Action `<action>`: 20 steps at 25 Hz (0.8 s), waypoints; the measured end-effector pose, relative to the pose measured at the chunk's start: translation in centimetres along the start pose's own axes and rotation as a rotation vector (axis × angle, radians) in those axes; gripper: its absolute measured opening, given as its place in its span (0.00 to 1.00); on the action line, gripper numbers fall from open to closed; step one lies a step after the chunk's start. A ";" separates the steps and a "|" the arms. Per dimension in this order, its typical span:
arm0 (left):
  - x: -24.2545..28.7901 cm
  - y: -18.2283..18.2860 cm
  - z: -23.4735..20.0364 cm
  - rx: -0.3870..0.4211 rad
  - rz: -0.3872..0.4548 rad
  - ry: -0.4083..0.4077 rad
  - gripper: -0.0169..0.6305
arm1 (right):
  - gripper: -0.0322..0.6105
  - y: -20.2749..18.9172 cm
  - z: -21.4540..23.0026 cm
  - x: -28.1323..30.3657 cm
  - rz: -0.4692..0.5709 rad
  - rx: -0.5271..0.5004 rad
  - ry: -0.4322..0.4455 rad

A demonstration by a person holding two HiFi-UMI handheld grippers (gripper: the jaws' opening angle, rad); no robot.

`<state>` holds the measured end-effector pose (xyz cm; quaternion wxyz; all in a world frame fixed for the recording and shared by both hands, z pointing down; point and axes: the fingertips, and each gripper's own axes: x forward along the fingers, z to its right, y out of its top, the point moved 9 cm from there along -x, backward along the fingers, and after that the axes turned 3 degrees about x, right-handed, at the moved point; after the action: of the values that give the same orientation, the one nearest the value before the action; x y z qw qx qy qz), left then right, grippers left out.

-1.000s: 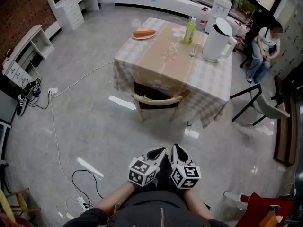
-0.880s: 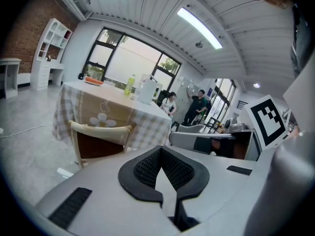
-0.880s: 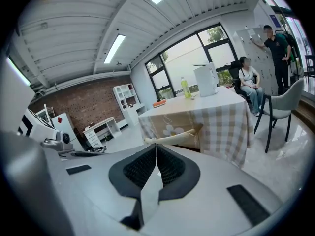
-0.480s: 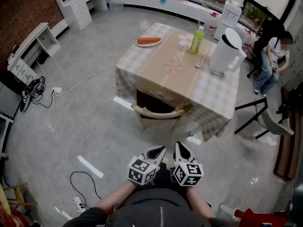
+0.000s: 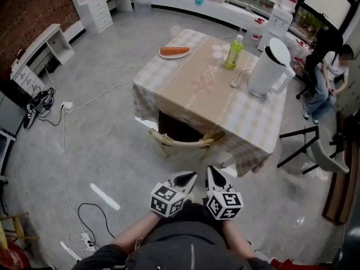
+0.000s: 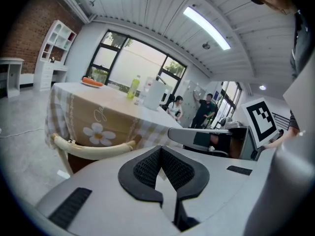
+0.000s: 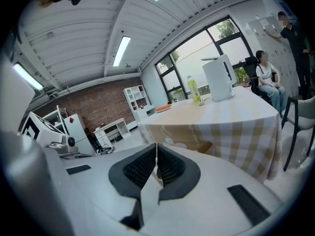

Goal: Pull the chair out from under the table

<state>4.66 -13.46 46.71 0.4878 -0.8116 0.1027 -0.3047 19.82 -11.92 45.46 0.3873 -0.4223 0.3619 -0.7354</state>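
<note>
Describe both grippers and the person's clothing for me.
The left gripper and right gripper look alike: light grey shells tapering to pointed jaws lined with black ribbed pads. Each carries a white cube printed with black square markers. The person wears a dark zipped top.

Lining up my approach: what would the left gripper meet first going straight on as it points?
The left gripper would likely meet the chair's backrest near its right end, or the tablecloth hanging just beside it; depth is unclear.
</note>
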 end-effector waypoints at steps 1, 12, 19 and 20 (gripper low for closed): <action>0.3 0.0 0.0 0.003 0.002 -0.002 0.04 | 0.07 0.0 0.2 0.1 0.004 -0.009 0.007; 0.8 1.7 -1.7 0.304 -0.166 -0.094 0.04 | 0.07 1.6 2.1 2.9 -0.038 -0.283 0.092; 3.4 2.2 -5.1 0.551 -0.331 -0.039 0.04 | 0.07 2.9 3.4 7.3 -0.125 -0.510 0.112; 4.0 2.3 -5.7 0.571 -0.349 -0.038 0.04 | 0.07 2.9 3.6 7.9 -0.149 -0.539 0.118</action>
<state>4.78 -20.63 48.21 0.6379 -0.6530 -0.1365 -0.3848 21.15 -20.89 47.03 0.1844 -0.4919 0.5341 -0.6623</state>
